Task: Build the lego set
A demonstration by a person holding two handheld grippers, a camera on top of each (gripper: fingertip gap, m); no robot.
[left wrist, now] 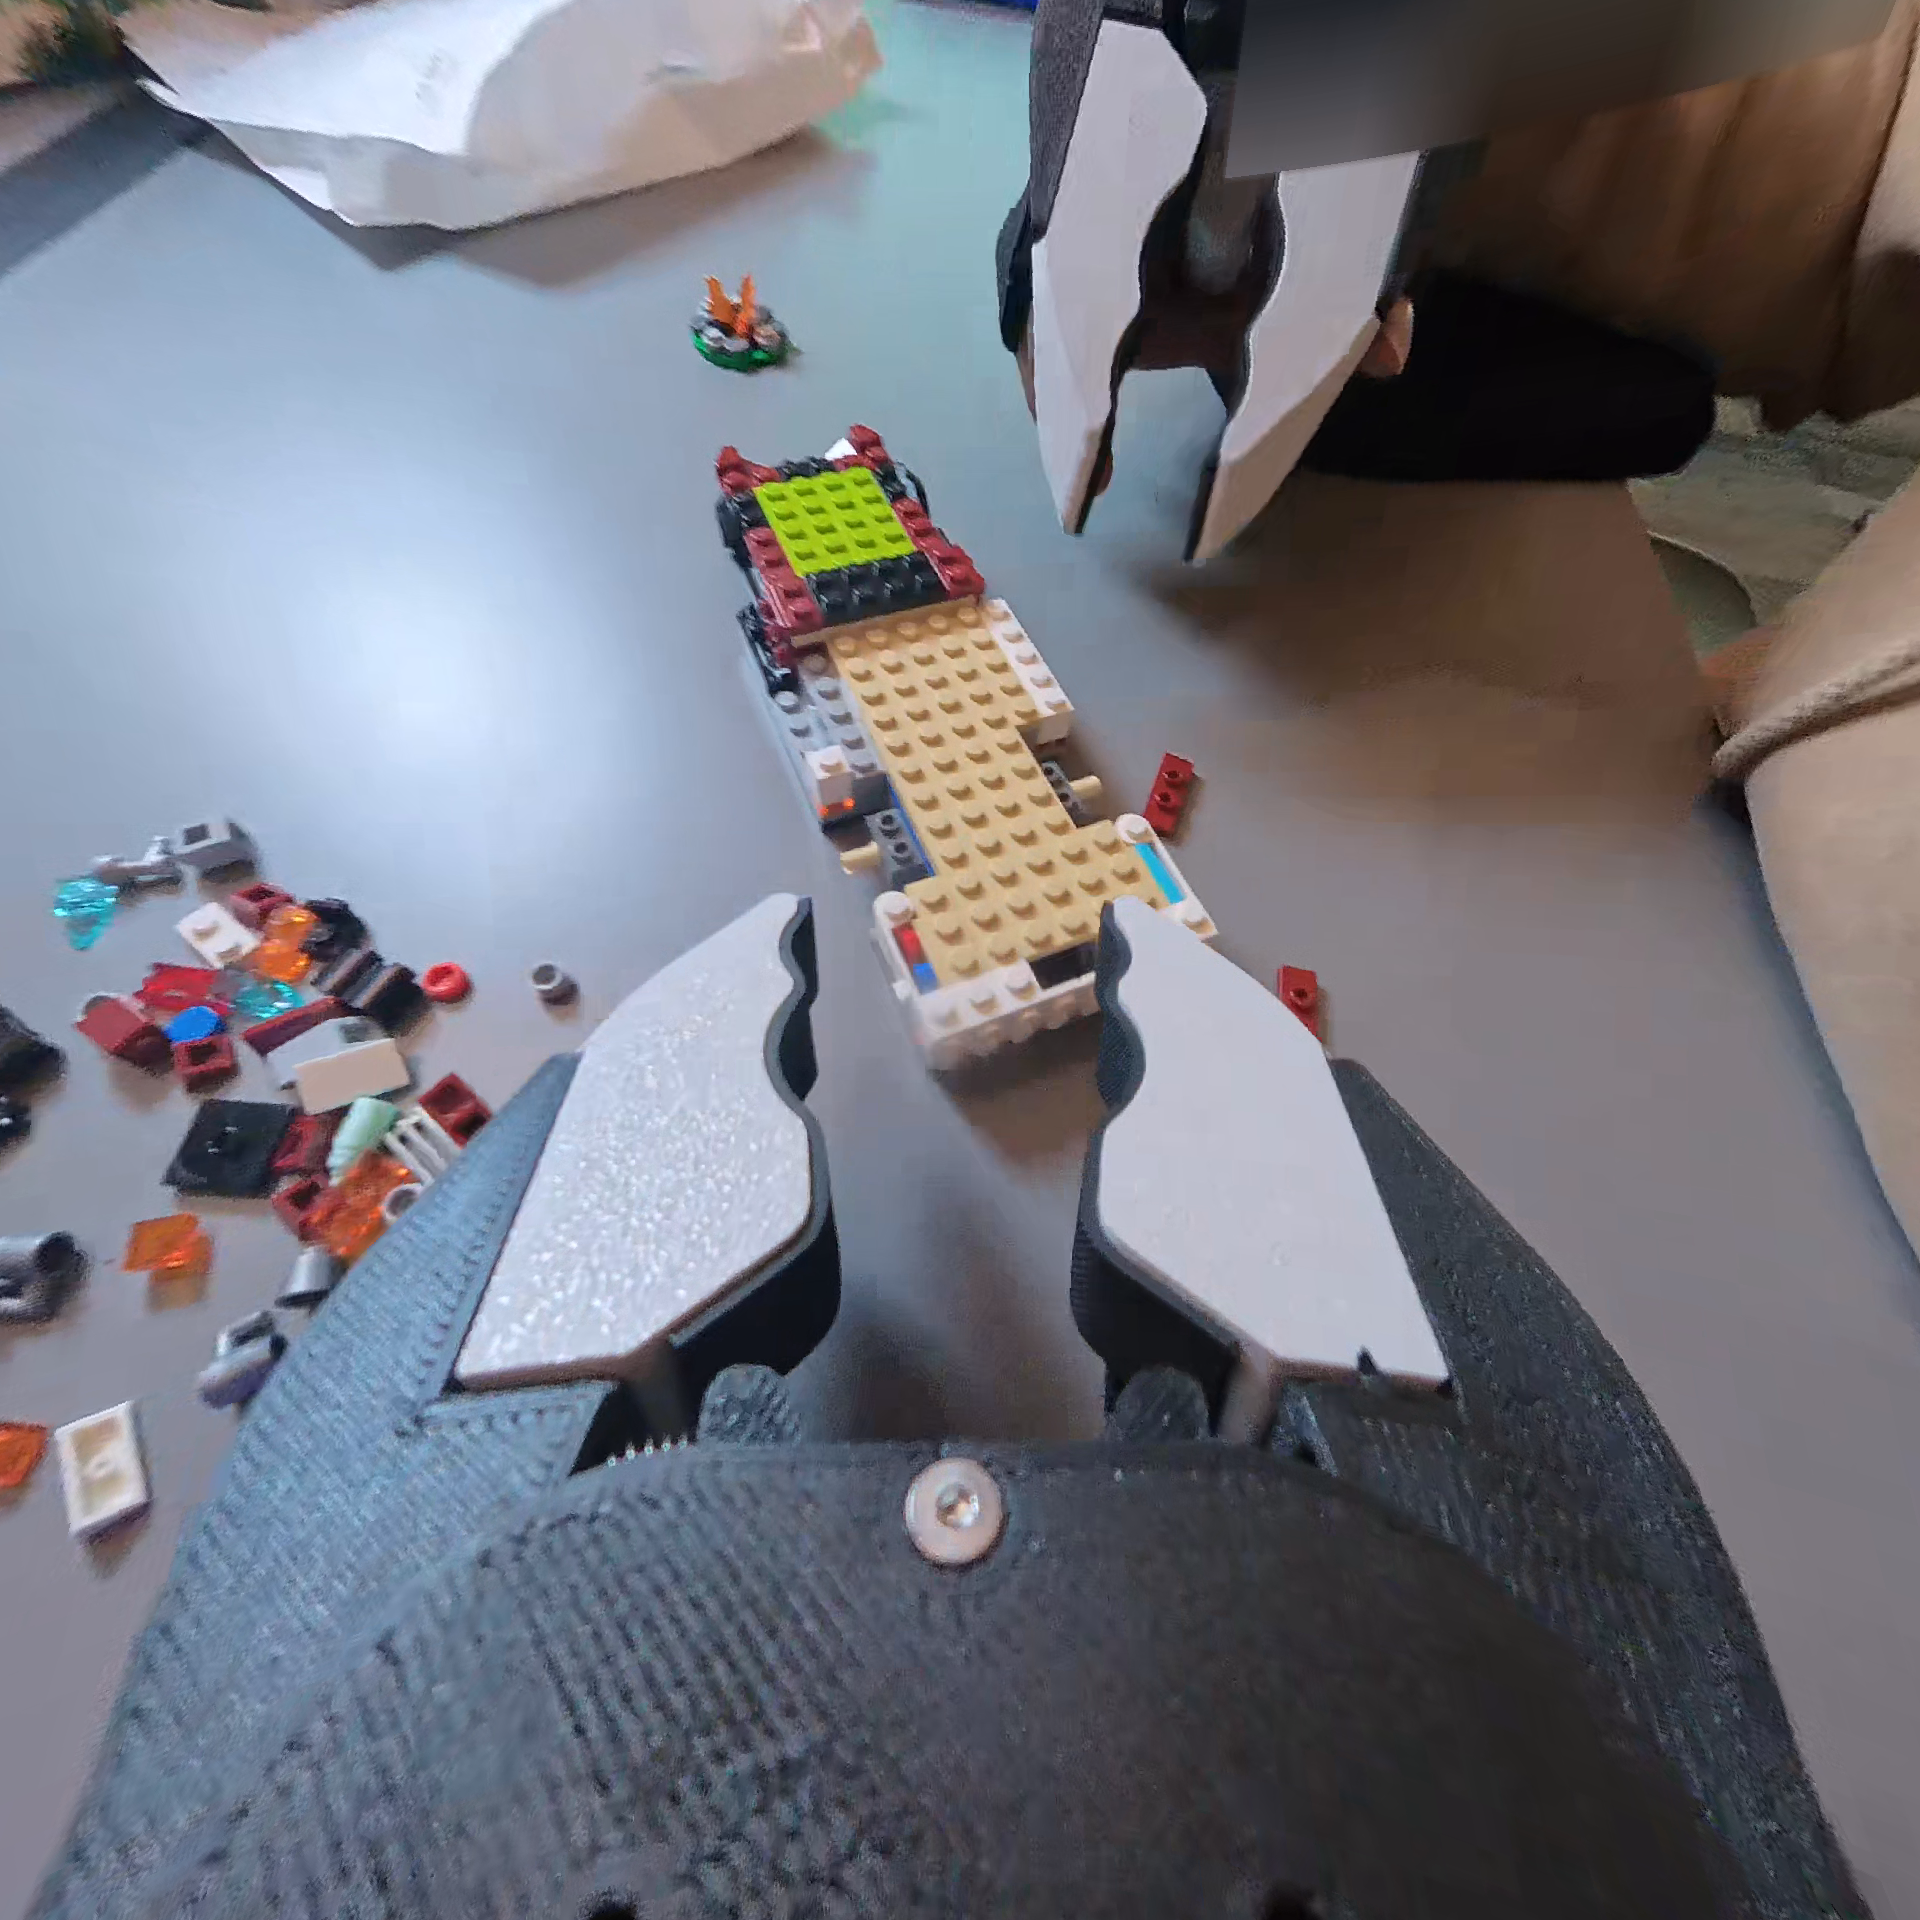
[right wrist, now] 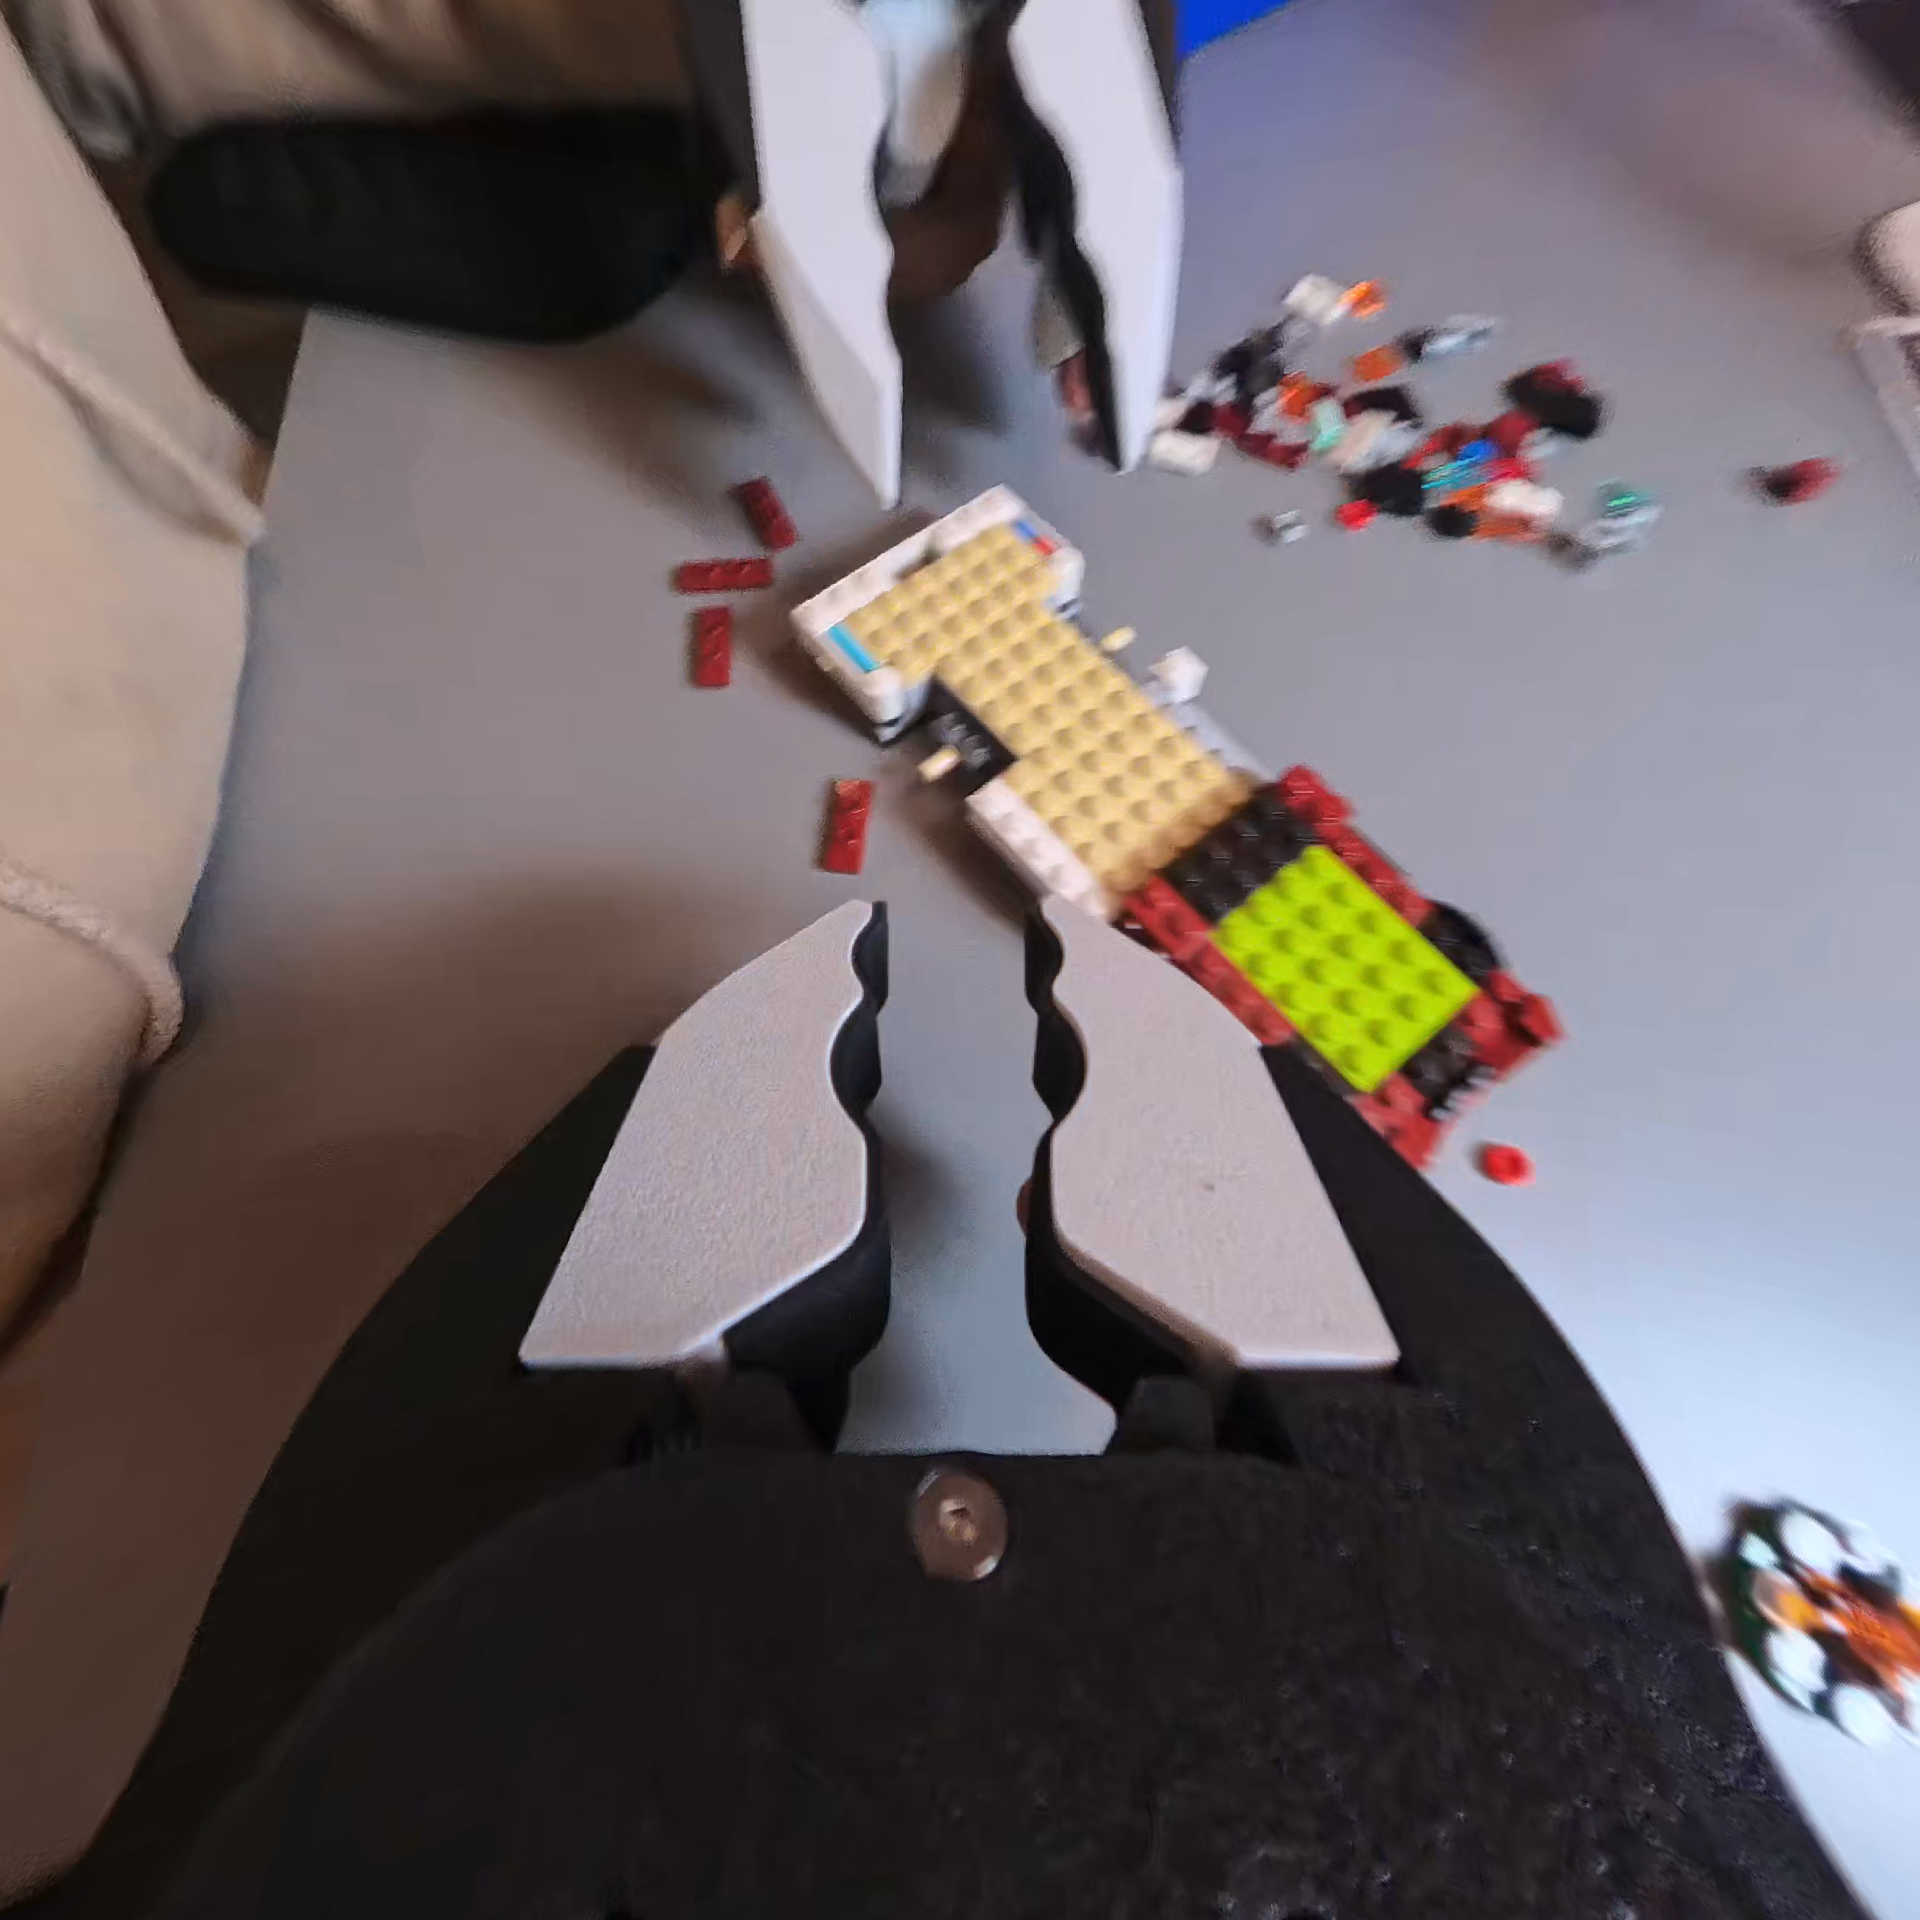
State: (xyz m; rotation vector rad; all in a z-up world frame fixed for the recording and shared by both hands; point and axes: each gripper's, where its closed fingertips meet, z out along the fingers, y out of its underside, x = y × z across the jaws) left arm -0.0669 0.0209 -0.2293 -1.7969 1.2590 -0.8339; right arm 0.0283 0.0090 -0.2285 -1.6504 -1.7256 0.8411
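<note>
place: home living room | cues: beige sofa [right wrist: 73, 644] at left edge, toy bricks [left wrist: 260, 1039] on grey bench [left wrist: 416, 623]

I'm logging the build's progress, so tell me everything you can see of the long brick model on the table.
The brick model lies flat on the grey table, studs up. It looks like plastic: a long tan plate in the middle, white bricks round one end, a lime plate framed in black and dark red at the other. Small pins stick out of its sides. Loose dark red plates lie beside it. Neither gripper holds it; the left gripper is open at the white end.
</note>
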